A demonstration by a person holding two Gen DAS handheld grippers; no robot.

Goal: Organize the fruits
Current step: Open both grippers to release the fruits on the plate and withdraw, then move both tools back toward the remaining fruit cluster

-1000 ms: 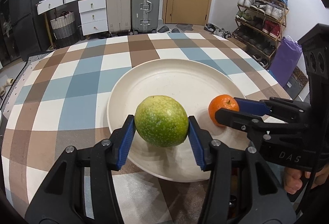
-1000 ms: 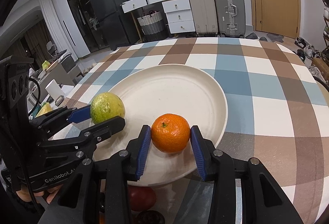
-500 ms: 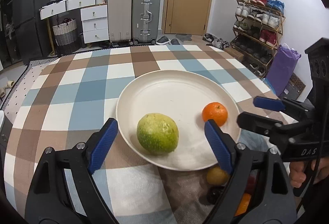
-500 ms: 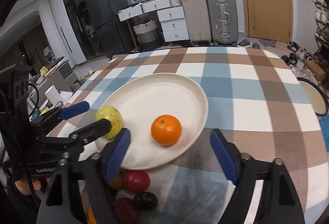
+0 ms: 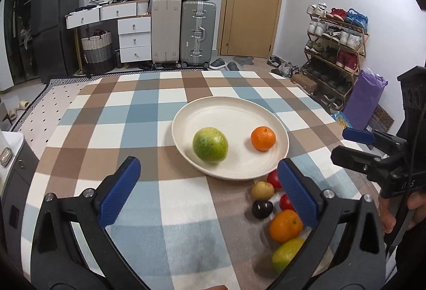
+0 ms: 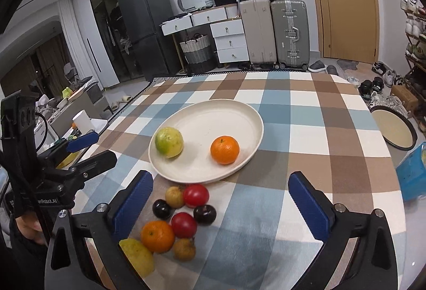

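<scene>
A table (image 6: 306,130) under a checked blue, brown and white cloth carries a cream plate (image 6: 239,114) near its middle. At six o'clock from the plate, just beside its rim, a cluster of loose fruit lies on the cloth: two tomatoes (image 6: 196,195), two dark plums (image 6: 204,214), an orange (image 6: 157,236), a lemon (image 6: 137,254) and two small yellow-brown fruits (image 6: 174,197).

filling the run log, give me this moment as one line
left gripper: jaws opening, empty | right gripper: jaws opening, empty | plate: green fruit, orange | fruit pile: on tablecloth
</scene>
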